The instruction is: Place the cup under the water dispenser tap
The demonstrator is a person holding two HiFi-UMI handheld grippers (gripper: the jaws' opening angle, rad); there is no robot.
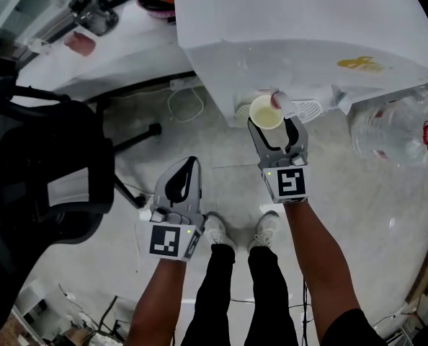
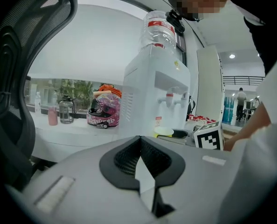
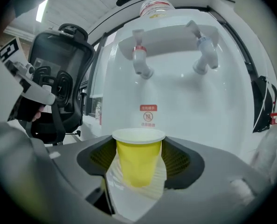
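At dispenser front: R gripper (image 1: pixel 277 132) clamped on yellow cup (image 1: pixel 266 112), one jaw each side of the cup wall, cup upright w/ white rim up. The cup hangs in the jaws, not set down. Head view: cup rim overlaps the red tap (image 1: pixel 276 99) and sits over the round drip grille (image 1: pixel 305 108). R gripper view: the cup is well below the taps, roughly in line w/ the red-collared one on the left. The blue tap (image 3: pixel 204 55) is off to the right. A red-printed label (image 3: pixel 148 115) on the white dispenser (image 1: pixel 293 56) body shows just above the cup rim. Clear bottle (image 1: pixel 398 125) w/ red label is seated on top of the dispenser.

L gripper (image 1: pixel 183 182): jaws together, tips meeting, nothing between them. It is held lower in the head view, beside the person's left leg, well apart from the cup and pointing toward the dispenser side.

Surroundings: black mesh office chair (image 1: pixel 41 171) to the person's left. L gripper view shows a pink helmet (image 2: pixel 103 113) on the white counter (image 2: pixel 73 132) beside the dispenser. White shoes (image 1: pixel 217 233) on a grey floor.
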